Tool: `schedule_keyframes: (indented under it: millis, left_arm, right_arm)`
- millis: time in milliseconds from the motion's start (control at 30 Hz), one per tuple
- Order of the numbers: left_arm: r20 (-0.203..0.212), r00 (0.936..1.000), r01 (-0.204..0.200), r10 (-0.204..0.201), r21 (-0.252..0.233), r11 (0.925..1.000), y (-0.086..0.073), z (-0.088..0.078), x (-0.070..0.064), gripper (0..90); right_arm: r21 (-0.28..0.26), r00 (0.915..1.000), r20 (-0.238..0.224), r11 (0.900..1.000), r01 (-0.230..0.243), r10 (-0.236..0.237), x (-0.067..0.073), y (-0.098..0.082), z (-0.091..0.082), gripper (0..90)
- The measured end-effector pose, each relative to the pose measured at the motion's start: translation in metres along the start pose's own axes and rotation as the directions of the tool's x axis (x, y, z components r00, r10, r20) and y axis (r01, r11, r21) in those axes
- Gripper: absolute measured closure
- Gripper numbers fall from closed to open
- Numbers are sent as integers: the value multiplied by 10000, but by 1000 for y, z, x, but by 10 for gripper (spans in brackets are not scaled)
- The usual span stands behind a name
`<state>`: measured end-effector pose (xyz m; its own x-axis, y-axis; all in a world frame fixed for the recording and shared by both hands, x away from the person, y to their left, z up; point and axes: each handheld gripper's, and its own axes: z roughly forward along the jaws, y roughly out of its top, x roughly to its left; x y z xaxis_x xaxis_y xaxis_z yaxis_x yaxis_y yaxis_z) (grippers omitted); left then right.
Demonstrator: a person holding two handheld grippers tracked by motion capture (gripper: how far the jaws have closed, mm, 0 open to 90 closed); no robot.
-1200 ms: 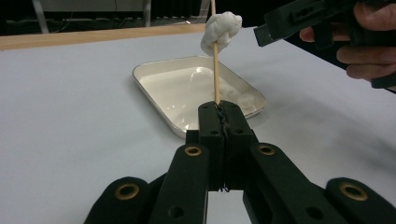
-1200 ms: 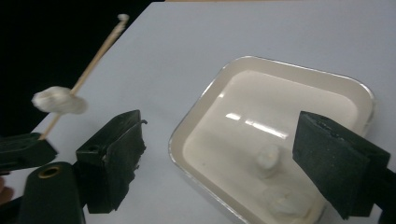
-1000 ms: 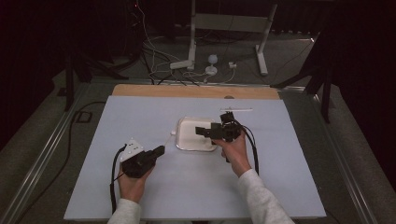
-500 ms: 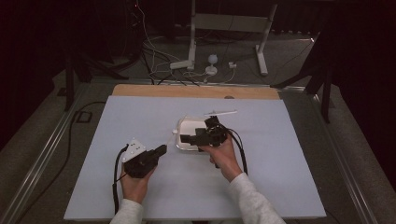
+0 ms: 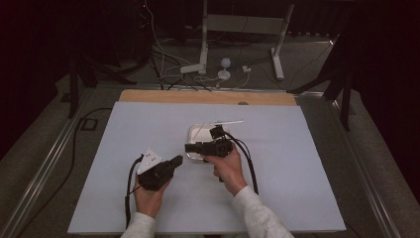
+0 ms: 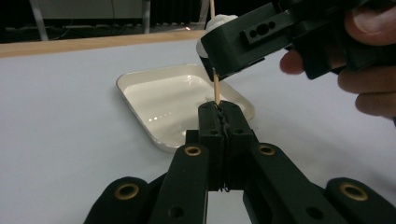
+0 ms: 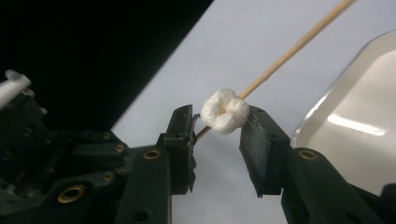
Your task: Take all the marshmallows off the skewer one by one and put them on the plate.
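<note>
My left gripper (image 6: 219, 109) is shut on the lower end of a thin wooden skewer (image 6: 215, 86), which rises from its tips. A white puffy marshmallow (image 7: 225, 112) is threaded on the skewer (image 7: 289, 51). My right gripper (image 7: 219, 126) has just been closing its jaws around the marshmallow. One pad touches it and a sliver of gap shows at the other. In the high view the right gripper (image 5: 189, 148) points left over the near edge of the white tray (image 5: 198, 130), close to the left gripper (image 5: 176, 161).
The shallow white tray (image 6: 126, 81) sits mid-table on a pale sheet with nothing in it. A thin pale stick (image 5: 228, 122) lies just behind the tray. A wooden strip (image 5: 198, 96) runs along the table's far edge, with cables and stand legs beyond.
My right hand has swung left across the tray until its jaws reach the skewer over the left gripper's tips. The left hand has stayed put.
</note>
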<state>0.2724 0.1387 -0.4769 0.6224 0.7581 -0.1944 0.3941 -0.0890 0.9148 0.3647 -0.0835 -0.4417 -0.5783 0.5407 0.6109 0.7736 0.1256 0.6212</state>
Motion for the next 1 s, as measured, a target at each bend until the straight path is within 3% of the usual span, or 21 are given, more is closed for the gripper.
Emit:
schedule_keyframes:
  millis: [300,367,600,667,733,867,1000]
  left_arm:
    - [117,9998,-159,160,-155,9998,0,0,-5,900]
    - [33,9991,-419,419,-55,9991,-1,0,-7,900]
    - [-45,9979,-650,650,-27,9979,2,-4,-7,900]
    - [-35,9978,-660,660,92,9978,0,-4,-5,900]
    - [66,9977,-674,673,147,9976,-3,-7,-6,900]
    - [173,9943,-1051,1047,245,9942,1,-2,-10,900]
    - [168,9944,-1045,1041,220,9943,1,-4,-12,900]
  right_arm:
    - [-293,9944,-808,9970,-713,688,-5,3,-4,761]
    - [-368,9960,-664,9973,-628,603,-3,2,-6,774]
    - [-930,9987,-378,9949,-383,349,0,7,-12,794]
    - [-1286,9990,-173,9907,-435,416,-4,11,-16,800]
    - [-1731,9966,-128,9814,-825,815,-12,16,-27,802]
    - [-1586,9986,251,9864,-422,468,-16,24,-38,803]
    - [-1638,9987,292,9859,-354,407,-15,29,-41,806]
